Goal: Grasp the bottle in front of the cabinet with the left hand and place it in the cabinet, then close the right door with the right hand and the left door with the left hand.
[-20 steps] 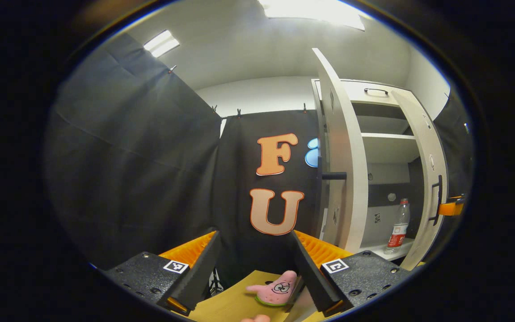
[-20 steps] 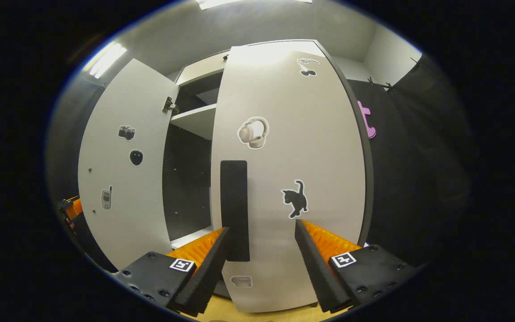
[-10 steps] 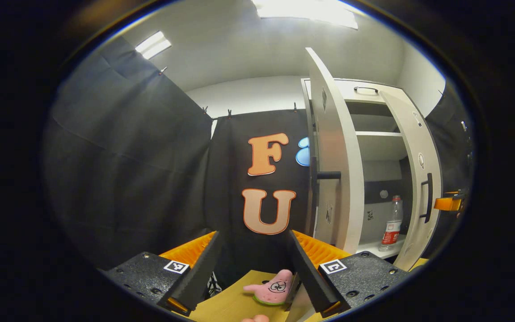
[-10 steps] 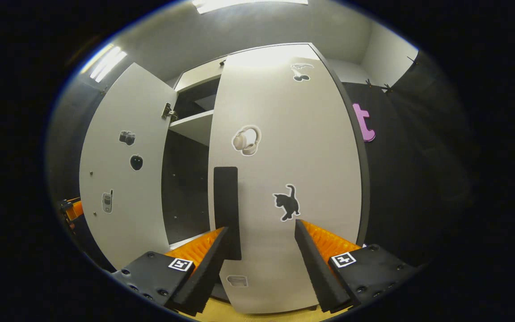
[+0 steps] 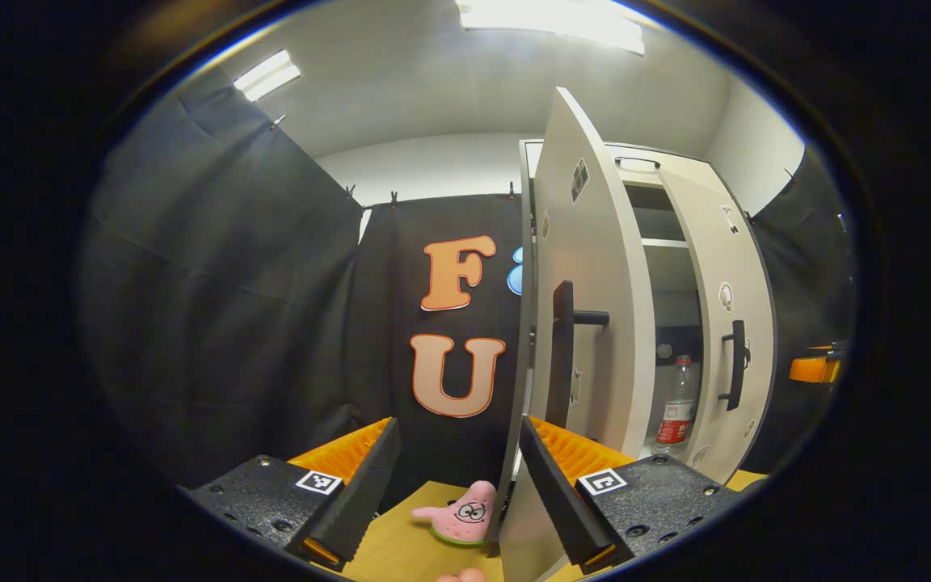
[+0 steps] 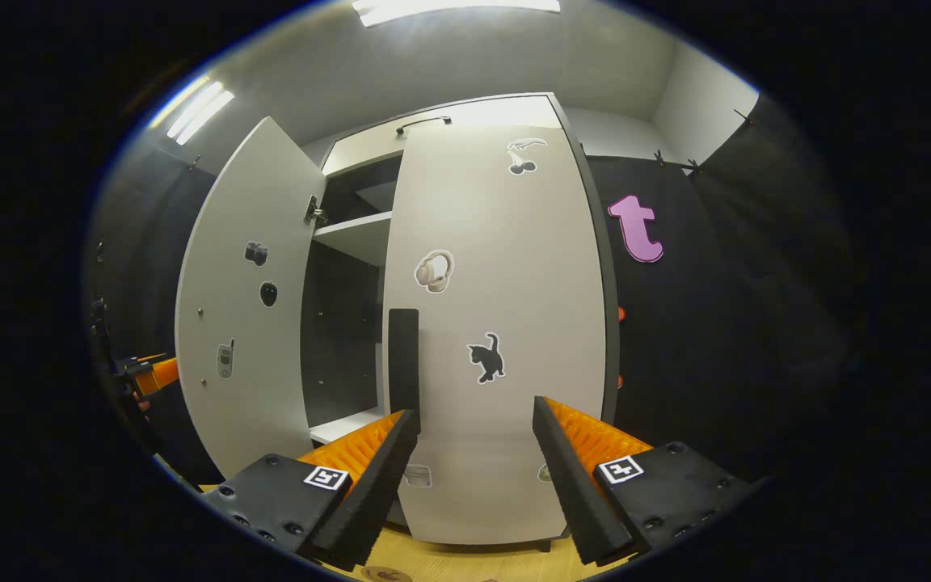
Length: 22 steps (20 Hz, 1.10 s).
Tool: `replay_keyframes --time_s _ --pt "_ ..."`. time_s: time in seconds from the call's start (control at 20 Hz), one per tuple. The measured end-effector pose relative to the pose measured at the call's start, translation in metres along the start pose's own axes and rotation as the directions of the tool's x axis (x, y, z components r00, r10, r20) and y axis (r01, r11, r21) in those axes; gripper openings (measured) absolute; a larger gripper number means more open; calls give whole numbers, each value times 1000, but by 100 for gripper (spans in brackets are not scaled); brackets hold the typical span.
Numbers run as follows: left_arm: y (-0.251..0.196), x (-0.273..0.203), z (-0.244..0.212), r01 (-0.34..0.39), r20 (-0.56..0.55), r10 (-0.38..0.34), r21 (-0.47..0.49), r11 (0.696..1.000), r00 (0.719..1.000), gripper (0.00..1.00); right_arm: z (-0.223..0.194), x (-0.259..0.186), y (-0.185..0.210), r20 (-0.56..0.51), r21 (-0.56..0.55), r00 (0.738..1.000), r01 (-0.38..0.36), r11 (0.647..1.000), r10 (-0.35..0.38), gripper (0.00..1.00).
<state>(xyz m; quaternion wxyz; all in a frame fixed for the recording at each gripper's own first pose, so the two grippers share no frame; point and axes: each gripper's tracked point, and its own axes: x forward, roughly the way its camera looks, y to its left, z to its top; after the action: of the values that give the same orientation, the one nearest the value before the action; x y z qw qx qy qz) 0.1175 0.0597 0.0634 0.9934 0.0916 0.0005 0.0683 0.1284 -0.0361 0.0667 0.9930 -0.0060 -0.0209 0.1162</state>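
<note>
Door positions have changed over the last second. In the right gripper view, the right door has swung from partly open to nearly flush with the cabinet, and the right gripper now sits farther back from the panel, jaws spread and holding nothing. Judgement: the right-door step is finished or nearly so; a narrow gap at the handle edge cannot be ruled out.

In the left gripper view, the left door has rotated toward closing, so its black handle now presents to the camera. The left gripper stands just beside the door's lower edge, jaws released and empty; whether a finger touches the door cannot be told. Judgement: the left-door step is in progress, and the remaining swing needs a steady push toward the frame.

Bottle location: the plastic bottle stands upright on the cabinet's bottom shelf, seen through the gap between the two doors, so placement is complete.

Obscured items: the bottle's base is cut off by the right door and the gripper body. The cabinet interior in the right gripper view is dark. A pink starfish toy lies on the wooden tabletop, near the left door's bottom corner; contact during closing is possible.
</note>
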Motion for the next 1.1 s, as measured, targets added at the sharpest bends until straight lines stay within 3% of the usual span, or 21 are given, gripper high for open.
replay_keyframes --time_s 0.2,0.25,0.3,0.35,0.6,0.65,0.75,1.1 --pt "-25 1 -1 48 -2 -48 1 999 999 87 -2 -17 -12 -6 -16 1000 21 1000 -21 96" --pt "-34 0 -1 62 -4 -62 -4 998 998 92 -3 -21 -14 -11 -19 1000 25 1000 -25 96" --pt "-40 1 -2 72 -3 -72 -12 997 997 87 -4 -26 -16 -17 -18 999 29 999 -29 96" --pt "-48 1 -3 83 -2 -83 -22 996 997 92 -4 -29 -19 -21 -17 999 34 999 -35 97" --pt "-87 9 -12 145 -7 -147 -94 985 989 87 -6 -47 -36 -31 -32 996 82 996 -83 96" --pt "-92 13 -18 152 -19 -155 -107 983 988 96 -6 -49 -39 -33 -30 995 92 995 -93 96" --pt "-104 19 -27 163 -41 -170 -135 977 985 91 -7 -55 -45 -37 -24 993 110 994 -110 96" --pt "-138 38 -16 245 -7 -250 -186 952 968 94 -11 -65 -64 -46 -19 984 169 985 -170 96"
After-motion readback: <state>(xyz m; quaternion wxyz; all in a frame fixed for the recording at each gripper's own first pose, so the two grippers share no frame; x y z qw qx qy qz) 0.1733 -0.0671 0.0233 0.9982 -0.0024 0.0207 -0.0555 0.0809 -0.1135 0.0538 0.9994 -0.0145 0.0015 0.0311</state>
